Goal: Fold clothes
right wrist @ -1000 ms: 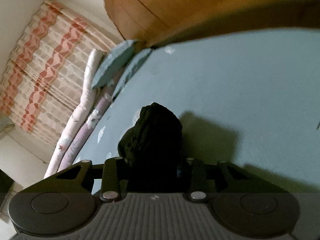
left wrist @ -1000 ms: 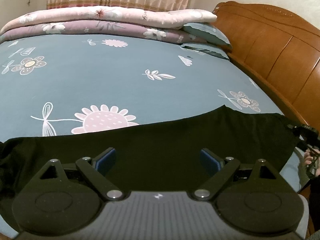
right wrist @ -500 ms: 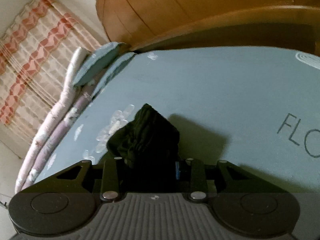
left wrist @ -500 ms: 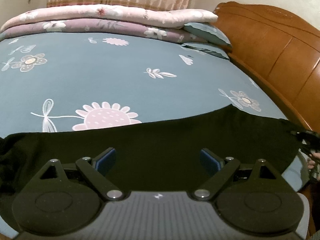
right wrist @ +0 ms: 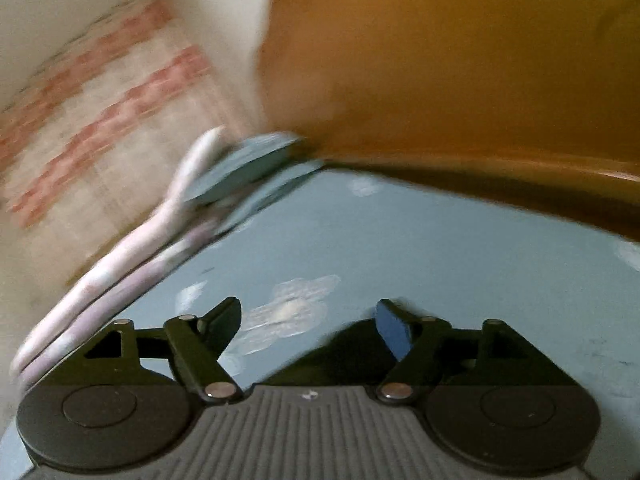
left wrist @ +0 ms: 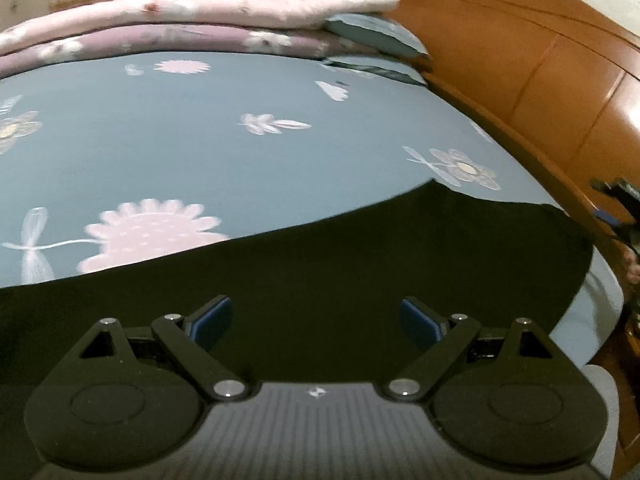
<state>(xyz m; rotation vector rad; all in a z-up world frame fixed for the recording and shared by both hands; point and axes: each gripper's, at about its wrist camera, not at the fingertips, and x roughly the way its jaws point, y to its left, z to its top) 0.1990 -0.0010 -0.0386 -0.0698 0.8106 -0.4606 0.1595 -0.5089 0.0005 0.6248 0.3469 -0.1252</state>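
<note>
Left claw (left wrist: 316,320) agape, tilted down over black garment (left wrist: 320,264); right claw (right wrist: 308,320) just sprung apart, empty, above bedsheet (right wrist: 460,264).

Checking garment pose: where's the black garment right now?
In the left wrist view the black garment lies flat across the near edge of the blue floral bedsheet, under the open left gripper, its right end reaching toward the wooden headboard.

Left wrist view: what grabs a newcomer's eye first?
The black garment spread flat across the near part of the bed, dark against the grey-blue floral sheet. The left gripper hovers open over it, nothing between its blue pads. Behind, folded pink quilts are stacked along the far edge, with the orange-brown wooden headboard on the right.
</note>
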